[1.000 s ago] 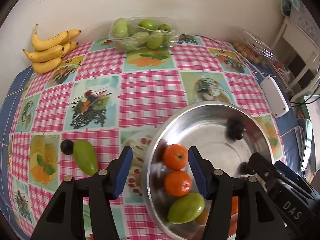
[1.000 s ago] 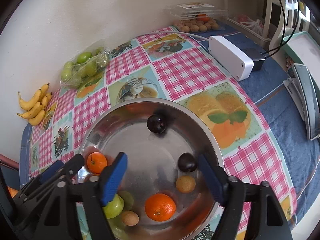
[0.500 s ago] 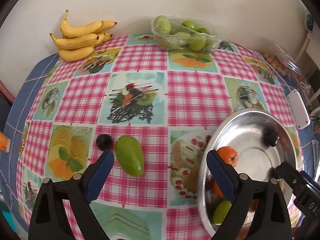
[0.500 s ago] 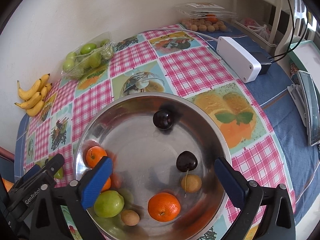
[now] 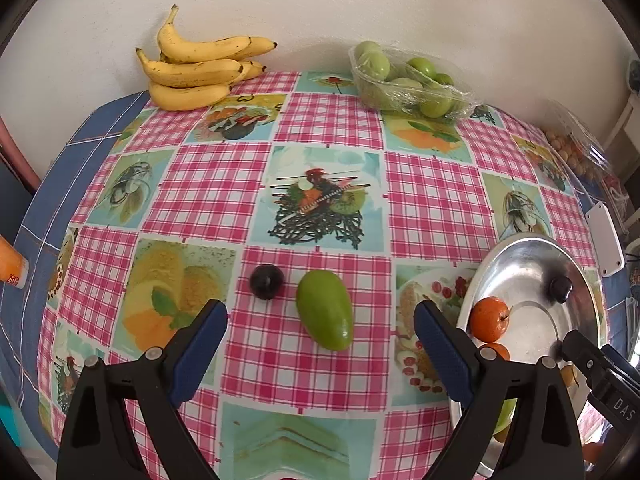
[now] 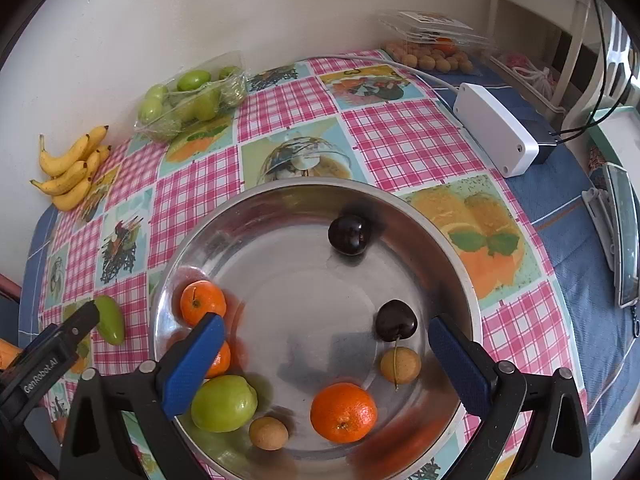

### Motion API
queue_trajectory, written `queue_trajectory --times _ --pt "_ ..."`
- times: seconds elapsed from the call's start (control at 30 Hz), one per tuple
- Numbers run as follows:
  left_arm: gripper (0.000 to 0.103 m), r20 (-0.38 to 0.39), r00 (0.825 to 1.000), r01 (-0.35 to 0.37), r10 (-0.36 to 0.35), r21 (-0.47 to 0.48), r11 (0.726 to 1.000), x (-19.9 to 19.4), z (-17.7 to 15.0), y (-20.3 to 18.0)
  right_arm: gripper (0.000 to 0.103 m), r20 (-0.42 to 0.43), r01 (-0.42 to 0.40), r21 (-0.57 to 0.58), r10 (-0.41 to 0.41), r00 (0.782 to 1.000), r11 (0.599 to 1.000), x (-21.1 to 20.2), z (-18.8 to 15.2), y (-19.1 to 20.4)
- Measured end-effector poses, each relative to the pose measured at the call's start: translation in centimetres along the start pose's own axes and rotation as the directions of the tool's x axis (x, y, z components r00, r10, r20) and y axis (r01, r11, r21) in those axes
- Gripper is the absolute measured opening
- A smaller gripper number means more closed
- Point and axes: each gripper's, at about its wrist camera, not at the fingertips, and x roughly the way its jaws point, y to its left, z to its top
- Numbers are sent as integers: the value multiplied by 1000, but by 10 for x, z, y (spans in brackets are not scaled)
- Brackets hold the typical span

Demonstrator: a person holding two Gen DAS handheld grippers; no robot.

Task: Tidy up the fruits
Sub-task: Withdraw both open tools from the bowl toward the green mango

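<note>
A green oval fruit (image 5: 325,310) and a dark plum (image 5: 267,281) lie on the checked tablecloth. My left gripper (image 5: 320,344) is open and empty, just in front of the green fruit. The steel bowl (image 6: 460,264) holds oranges (image 6: 343,412), dark cherries (image 6: 349,234), a green apple (image 6: 224,402) and small brown fruits (image 6: 400,365). My right gripper (image 6: 325,358) is open and empty above the bowl's near side. The bowl also shows at the right in the left wrist view (image 5: 520,248).
Bananas (image 5: 196,70) and a wrapped tray of green fruits (image 5: 408,80) lie by the far wall. A white power adapter (image 6: 496,134) and a box of small brown fruits (image 6: 432,56) are at the right. A phone (image 6: 622,236) lies on the blue cloth.
My left gripper has swung left from over the bowl to the green fruit and plum and opened wider. My right gripper has opened wider above the bowl.
</note>
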Motion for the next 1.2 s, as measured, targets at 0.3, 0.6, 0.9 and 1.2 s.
queue_trajectory --times 0.3,0.6,0.9,1.2 --pt "95 10 1000 8 -8 -32 999 -8 3 32 103 13 -15 -31 16 1000 999 -5 0 16" --pt "95 38 996 -79 82 -77 994 -16 5 79 103 18 -55 -87 57 998 995 -9 -2 52" --pt "95 26 994 -96 102 -170 981 -17 2 122 103 11 -93 -156 96 995 983 -10 -9 96" --pt "95 8 995 -98 102 -204 974 -10 1 137 103 6 -152 -229 157 988 962 -8 -19 141"
